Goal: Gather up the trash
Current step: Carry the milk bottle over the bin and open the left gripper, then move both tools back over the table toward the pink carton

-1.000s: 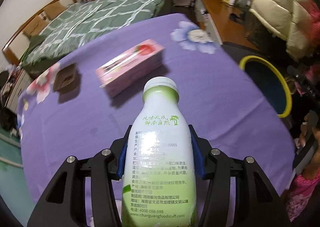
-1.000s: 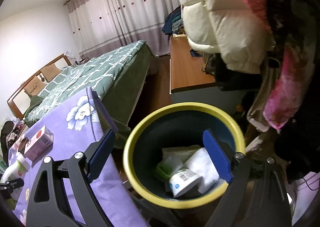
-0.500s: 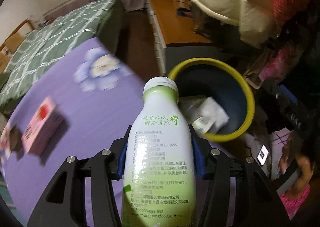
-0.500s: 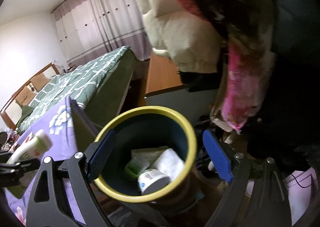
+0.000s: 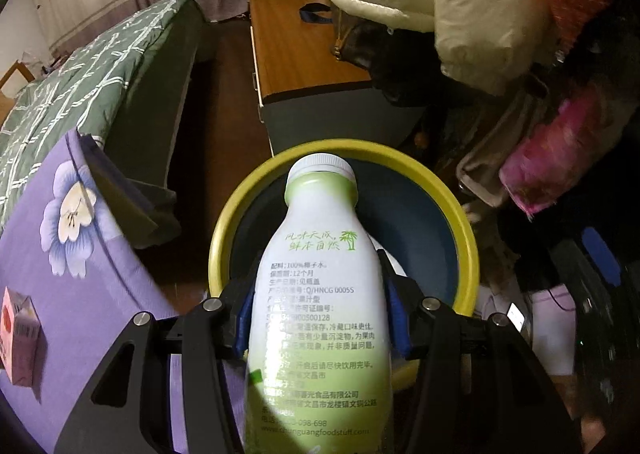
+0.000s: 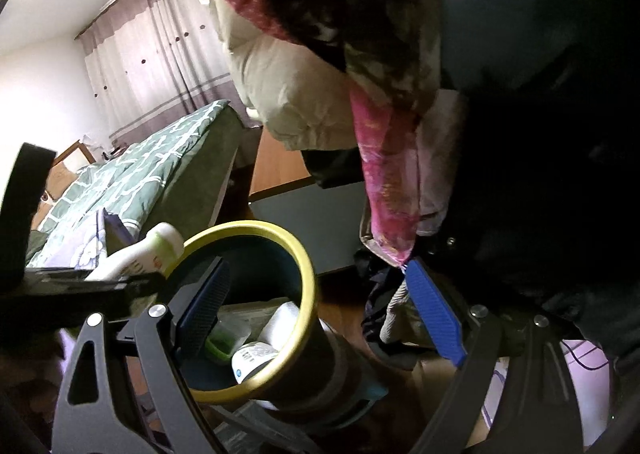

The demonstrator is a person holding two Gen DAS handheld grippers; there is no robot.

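Left gripper (image 5: 320,318) fingers clamped on bottle (image 5: 320,294), base cut off, right gripper (image 6: 320,310) wide, empty, bin (image 5: 472,254) contents mostly hidden

- The bottle (image 5: 320,294), gripped in the left tongs (image 5: 320,318), has swung off the purple worktop (image 5: 104,294) and now hangs over the yellow-rimmed bin (image 5: 452,214).
- The pink carton (image 5: 18,334) has slid to the left view's edge.
- The right tongs (image 6: 320,314) have shifted; the bin now sits lower left in their view.

The bottle (image 5: 320,318) hides most of the bin's (image 5: 472,254) contents.
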